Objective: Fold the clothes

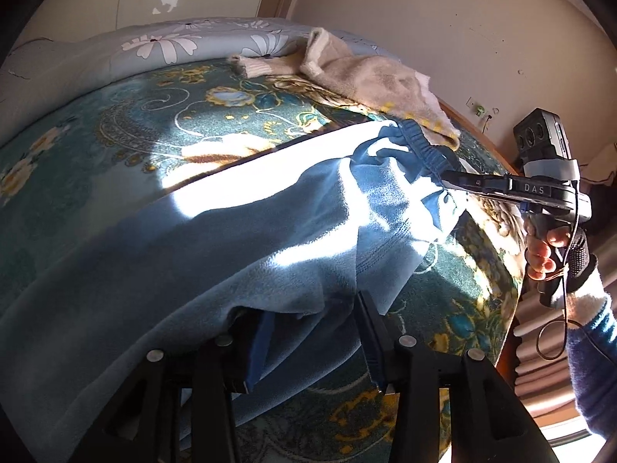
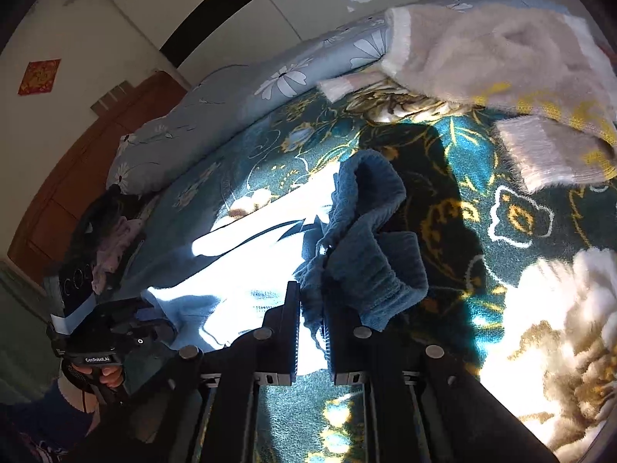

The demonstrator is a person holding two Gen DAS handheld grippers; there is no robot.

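Observation:
A light blue fleece garment (image 1: pixel 239 239) lies spread over the teal floral bedspread (image 1: pixel 115 135), partly in bright sunlight. My left gripper (image 1: pixel 314 320) is open at the garment's near edge, and the hem drapes over its fingertips. My right gripper (image 1: pixel 447 181) holds the gathered elastic waistband (image 1: pixel 420 142) at the far right. In the right wrist view that gripper (image 2: pixel 311 308) is shut on the bunched, darker blue waistband (image 2: pixel 370 239), which rises in folds above the fingers. The left gripper (image 2: pixel 150 316) shows at the lower left, held by a hand.
A beige fuzzy sweater (image 1: pixel 370 73) lies crumpled at the far end of the bed. A pale blue flowered pillow (image 1: pixel 173 42) runs along the back. Dark and pink clothes (image 2: pixel 112 231) are heaped by the wooden bed frame (image 2: pixel 58 193). The bed's edge (image 1: pixel 501 270) drops off on the right.

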